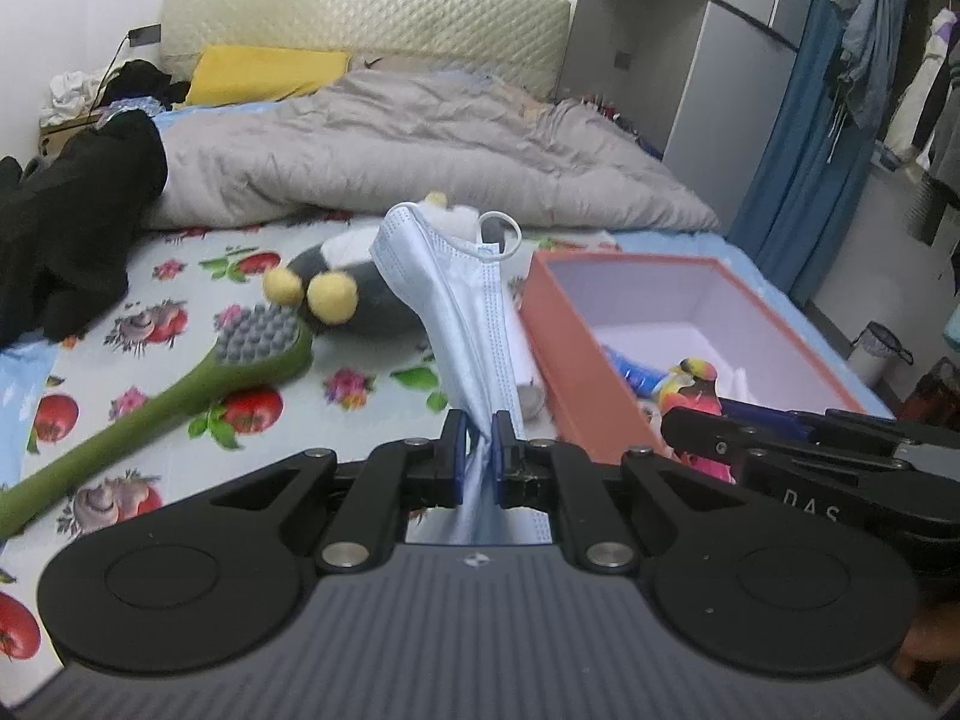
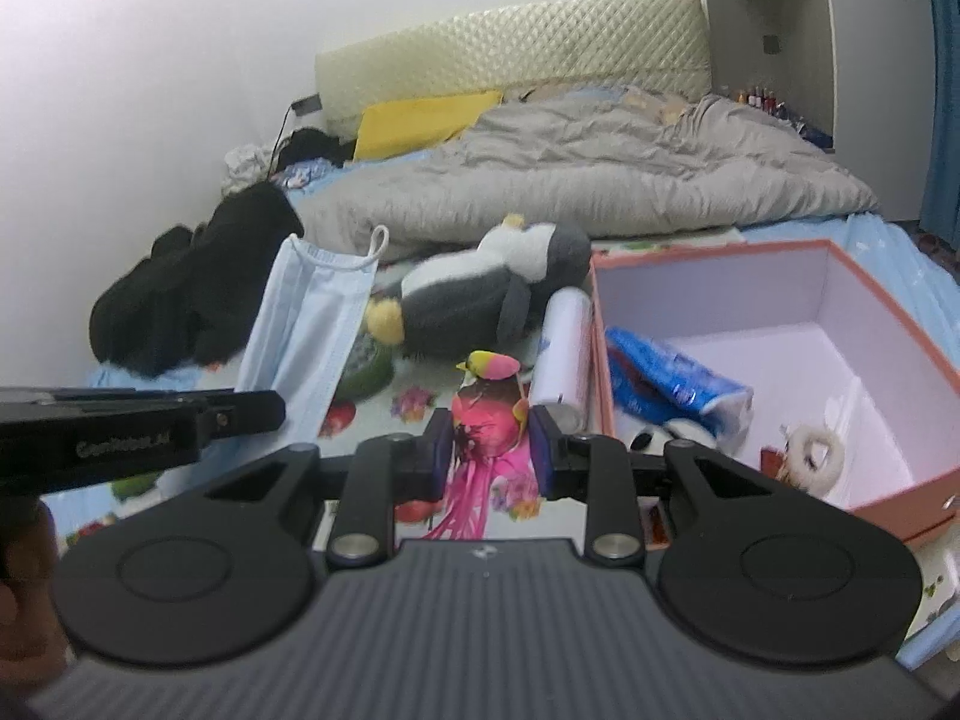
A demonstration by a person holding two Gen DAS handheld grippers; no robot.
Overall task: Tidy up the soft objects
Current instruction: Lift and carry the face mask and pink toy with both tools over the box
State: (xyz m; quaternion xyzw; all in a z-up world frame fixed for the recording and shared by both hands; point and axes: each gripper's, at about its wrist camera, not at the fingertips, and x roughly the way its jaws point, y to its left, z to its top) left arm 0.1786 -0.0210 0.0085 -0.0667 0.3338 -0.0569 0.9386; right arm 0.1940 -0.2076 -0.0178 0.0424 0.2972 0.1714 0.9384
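My left gripper point(image 1: 478, 447) is shut on a light blue face mask point(image 1: 456, 300), which stands up above the bed; the mask point(image 2: 306, 330) and the left gripper point(image 2: 264, 405) also show at the left of the right wrist view. My right gripper point(image 2: 489, 441) is shut on a pink and yellow toy bird point(image 2: 487, 414) with pink streamers hanging below. That bird point(image 1: 693, 390) and the right gripper point(image 1: 678, 426) appear at the right in the left wrist view. An orange box point(image 2: 888, 312) with a white inside lies open to the right. A grey and white plush penguin point(image 2: 480, 294) lies on the flowered sheet.
Inside the box are a blue packet point(image 2: 672, 378) and a white ring-shaped toy point(image 2: 810, 450). A white cylinder point(image 2: 564, 354) lies beside the box. A green long-handled brush point(image 1: 180, 384), black clothing point(image 1: 66, 228), a grey duvet point(image 1: 420, 144) and a yellow pillow point(image 1: 264, 72) are on the bed.
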